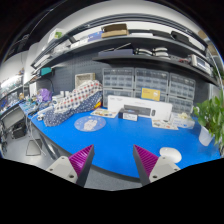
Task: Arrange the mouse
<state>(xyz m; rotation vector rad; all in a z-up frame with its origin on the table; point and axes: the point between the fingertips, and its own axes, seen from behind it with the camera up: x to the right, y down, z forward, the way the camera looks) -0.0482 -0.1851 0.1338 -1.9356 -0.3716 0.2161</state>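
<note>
Blue counter [120, 140] fills the middle of the gripper view, and the tongs [118, 160] hang released at the bottom centre, their purple pads [80, 157] spread wide with nothing between them. White and rounded, the mouse [171, 155] lies on the counter at the lower right, just beside the right finger and outside the gap. Farther back a clear round lid [90, 124] sits left of centre, a patterned cloth bundle [76, 102] lies at the upper left, and a green plant [213, 117] stands at the right edge.

A workshop or lab: stocked wall shelves [110, 40], small-parts drawer cabinets [128, 82], blue worktable [120, 140].
</note>
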